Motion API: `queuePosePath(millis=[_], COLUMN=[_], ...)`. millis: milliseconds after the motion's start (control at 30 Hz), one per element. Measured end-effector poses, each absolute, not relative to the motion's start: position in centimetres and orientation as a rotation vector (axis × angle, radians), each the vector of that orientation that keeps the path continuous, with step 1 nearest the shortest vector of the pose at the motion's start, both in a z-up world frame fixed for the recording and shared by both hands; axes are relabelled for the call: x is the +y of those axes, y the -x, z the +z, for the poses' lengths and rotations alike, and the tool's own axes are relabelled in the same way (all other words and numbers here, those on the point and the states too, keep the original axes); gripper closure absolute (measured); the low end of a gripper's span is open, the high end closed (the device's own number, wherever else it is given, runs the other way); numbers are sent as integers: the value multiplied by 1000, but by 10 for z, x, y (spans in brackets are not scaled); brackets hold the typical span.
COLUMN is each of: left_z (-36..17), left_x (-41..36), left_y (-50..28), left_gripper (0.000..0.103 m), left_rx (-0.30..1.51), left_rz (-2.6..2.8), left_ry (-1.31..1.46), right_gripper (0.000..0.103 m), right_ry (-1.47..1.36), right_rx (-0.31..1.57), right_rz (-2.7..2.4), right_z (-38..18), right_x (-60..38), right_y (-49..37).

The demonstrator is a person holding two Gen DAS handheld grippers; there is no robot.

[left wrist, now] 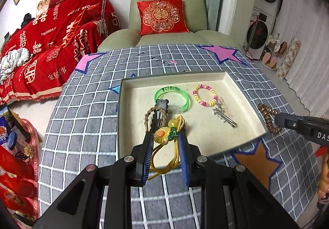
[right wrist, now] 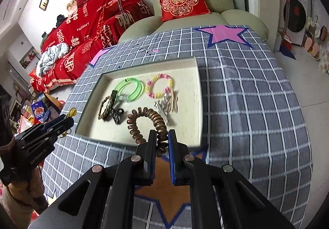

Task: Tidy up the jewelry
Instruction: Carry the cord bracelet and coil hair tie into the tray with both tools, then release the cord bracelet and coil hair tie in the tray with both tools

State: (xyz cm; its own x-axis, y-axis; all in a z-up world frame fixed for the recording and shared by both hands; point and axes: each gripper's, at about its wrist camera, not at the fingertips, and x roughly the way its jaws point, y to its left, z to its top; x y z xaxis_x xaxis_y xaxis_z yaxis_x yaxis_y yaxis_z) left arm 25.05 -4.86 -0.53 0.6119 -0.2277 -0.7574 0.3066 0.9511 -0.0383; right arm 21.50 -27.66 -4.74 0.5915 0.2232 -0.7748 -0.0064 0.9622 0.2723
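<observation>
Left tongs (left wrist: 165, 135) clenched on a yellow flower hair tie (left wrist: 166, 136), carried above the near edge of the tray (left wrist: 242, 132) ahead, presumably for dropping beside the green bangle (left wrist: 172, 97). Right tongs (right wrist: 161, 136) clamped on a brown coil hair tie (right wrist: 148, 124), likewise poised over the tray's near rim.

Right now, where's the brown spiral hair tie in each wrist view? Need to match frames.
Left wrist: brown spiral hair tie at right edge, pinched by the right gripper off the tray's right rim.
Right wrist: hair tie centre, between the gripper's fingers, at the tray's near edge.
Shared landmark: green bangle.
</observation>
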Motion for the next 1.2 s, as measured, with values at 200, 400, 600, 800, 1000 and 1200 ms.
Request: queuePosePath(millis=[200, 400, 600, 800, 1000, 1200], left_z=[-16, -28, -48, -67, -76, -78], left_x=[-63, -97, -124, -137, -141, -146], left_y=[-279, -300, -318, -327, -331, -330], left_gripper=[70, 70, 70, 70, 70, 70], left_rx=[893, 908, 936, 968, 985, 979], left_rz=[-312, -339, -336, -327, -316, -306], left_ry=[-77, -104, -138, -182, -199, -234], right_gripper=[91, 91, 91, 91, 91, 90], right_ry=[-230, -232, -261, -260, -256, -264], right_rx=[941, 961, 988, 1005, 1032, 1038], right_rz=[124, 96, 75, 69, 62, 62], right_z=[-57, -72, -88, -102, -116, -121], right_x=[-272, -276, -283, -280, -278, -279], right_y=[-249, -281, -309, -328, -335, -334])
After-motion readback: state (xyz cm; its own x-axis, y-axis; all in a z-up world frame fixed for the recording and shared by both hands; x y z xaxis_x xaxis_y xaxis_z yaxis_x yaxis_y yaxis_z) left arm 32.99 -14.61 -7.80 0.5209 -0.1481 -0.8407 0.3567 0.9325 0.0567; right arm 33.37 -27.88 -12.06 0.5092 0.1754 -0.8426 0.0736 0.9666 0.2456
